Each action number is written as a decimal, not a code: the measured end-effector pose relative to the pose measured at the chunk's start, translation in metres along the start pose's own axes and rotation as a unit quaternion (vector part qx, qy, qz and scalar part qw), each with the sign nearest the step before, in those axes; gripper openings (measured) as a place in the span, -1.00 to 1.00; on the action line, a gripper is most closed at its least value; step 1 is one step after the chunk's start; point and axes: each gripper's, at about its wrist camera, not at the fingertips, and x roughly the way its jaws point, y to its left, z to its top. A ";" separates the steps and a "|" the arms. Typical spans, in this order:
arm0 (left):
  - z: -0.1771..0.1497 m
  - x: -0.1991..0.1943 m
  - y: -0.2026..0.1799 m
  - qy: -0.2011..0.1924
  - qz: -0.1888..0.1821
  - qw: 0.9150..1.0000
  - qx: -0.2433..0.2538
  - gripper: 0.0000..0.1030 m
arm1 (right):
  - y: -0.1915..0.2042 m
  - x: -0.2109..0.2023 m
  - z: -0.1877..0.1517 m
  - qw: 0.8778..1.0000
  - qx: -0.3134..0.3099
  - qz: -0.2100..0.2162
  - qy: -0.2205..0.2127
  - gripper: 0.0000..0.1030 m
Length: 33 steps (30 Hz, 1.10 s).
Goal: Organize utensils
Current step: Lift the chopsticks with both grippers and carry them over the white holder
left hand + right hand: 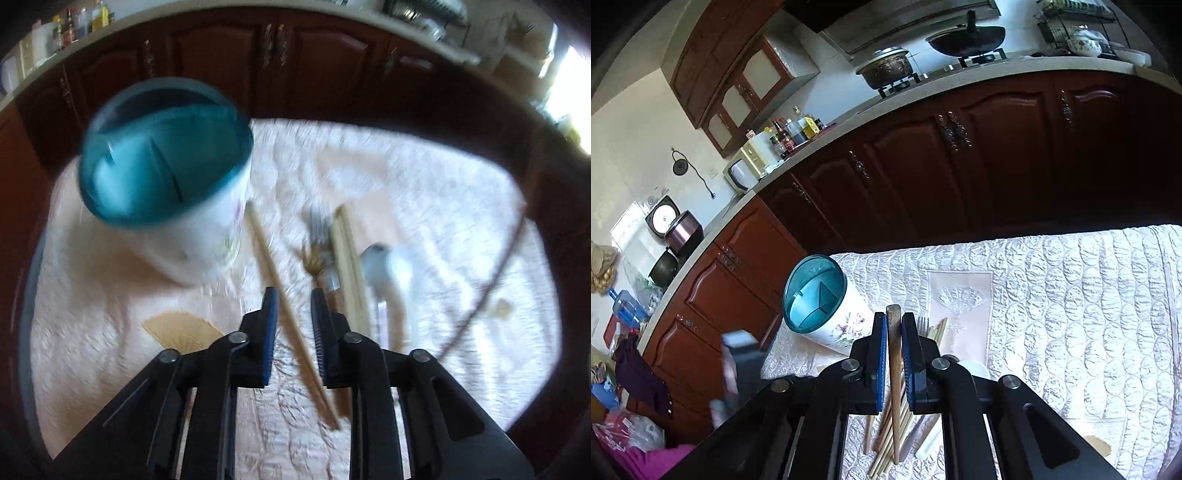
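Note:
A white utensil holder [166, 155] with a teal rim and inner dividers stands upright on the quilted table; in the right wrist view the holder [816, 295] is just ahead to the left. My left gripper [293, 295] hangs low over the cloth, jaws a little apart. A loose wooden chopstick [273, 266] lies on the cloth in the gap, touching neither pad. My right gripper [894, 317] is shut on a brown chopstick [894, 369], lifted above the pile. The left wrist view is blurred.
Right of the left gripper lie a fork [317, 229], a pair of pale chopsticks [347, 266], a metal spoon [371, 258] and a white spoon [399, 273]. A dark cable [491, 280] crosses the cloth. Several chopsticks [882, 435] lie under the right gripper. Brown cabinets [923, 166] stand beyond the table.

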 end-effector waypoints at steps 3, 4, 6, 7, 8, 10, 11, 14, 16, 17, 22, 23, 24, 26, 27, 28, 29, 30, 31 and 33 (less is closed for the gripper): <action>-0.009 0.030 -0.005 0.021 0.020 1.000 -0.006 -0.64 | -0.003 -0.003 0.001 1.000 0.003 0.000 -0.002 -0.86; -0.010 0.038 -0.006 0.029 0.020 0.999 -0.011 -0.64 | -0.003 -0.004 0.000 1.000 0.003 0.000 -0.002 -0.86; -0.010 0.050 -0.004 0.038 0.023 0.999 -0.023 -0.64 | -0.004 -0.005 0.001 1.000 0.004 0.001 -0.003 -0.86; -0.010 0.055 -0.001 0.039 0.021 0.999 -0.031 -0.64 | -0.004 -0.005 0.001 1.000 0.004 0.002 -0.004 -0.86; -0.009 0.057 0.000 0.038 0.016 0.998 -0.038 -0.64 | -0.004 -0.005 0.001 1.000 0.004 0.003 -0.004 -0.86; -0.008 0.058 0.001 0.042 0.005 0.998 -0.038 -0.74 | -0.003 -0.005 0.001 1.000 0.003 0.004 -0.004 -0.86; -0.007 0.058 0.002 0.046 -0.007 0.998 -0.037 -0.83 | -0.003 -0.005 0.001 1.000 0.003 0.005 -0.004 -0.86; -0.009 0.047 0.011 0.058 -0.050 0.996 -0.042 -0.90 | 0.001 -0.007 0.001 1.000 0.000 0.009 -0.007 -0.86; -0.014 0.025 0.016 0.049 -0.076 0.995 -0.043 -0.90 | 0.005 -0.009 0.001 1.000 -0.004 0.011 -0.009 -0.85; -0.015 0.013 0.018 0.046 -0.086 0.994 -0.042 -0.90 | 0.007 -0.010 0.002 1.000 -0.007 0.012 -0.011 -0.85; -0.018 -0.054 0.034 0.005 -0.121 0.992 -0.035 -0.90 | 0.019 -0.014 0.005 1.000 -0.016 0.018 -0.018 -0.86; -0.019 -0.066 0.038 -0.003 -0.126 0.991 -0.037 -0.90 | 0.023 -0.015 0.007 0.999 -0.019 0.019 -0.020 -0.85; -0.018 -0.078 0.042 -0.012 -0.132 0.990 -0.039 -0.90 | 0.027 -0.015 0.008 0.999 -0.022 0.021 -0.022 -0.85; -0.009 -0.102 0.051 -0.036 -0.141 0.989 -0.042 -0.90 | 0.034 -0.016 0.012 0.999 -0.030 0.025 -0.026 -0.86; -0.005 -0.109 0.053 -0.044 -0.141 0.988 -0.043 -0.90 | 0.039 -0.016 0.015 0.999 -0.034 0.026 -0.028 -0.86; -0.001 -0.115 0.056 -0.052 -0.140 0.988 -0.044 -0.90 | 0.042 -0.016 0.018 0.998 -0.038 0.028 -0.030 -0.86; 0.004 -0.121 0.062 -0.055 -0.134 0.988 -0.045 -0.89 | 0.047 -0.016 0.022 0.998 -0.043 0.030 -0.032 -0.86; 0.008 -0.126 0.067 -0.059 -0.123 0.989 -0.048 -0.89 | 0.052 -0.017 0.026 0.998 -0.048 0.032 -0.036 -0.86; 0.014 -0.129 0.072 -0.064 -0.115 0.990 -0.050 -0.90 | 0.057 -0.018 0.030 0.997 -0.054 0.033 -0.039 -0.86; 0.021 -0.135 0.082 -0.060 -0.105 0.991 -0.054 -0.90 | 0.069 -0.021 0.040 0.996 -0.069 0.036 -0.048 -0.86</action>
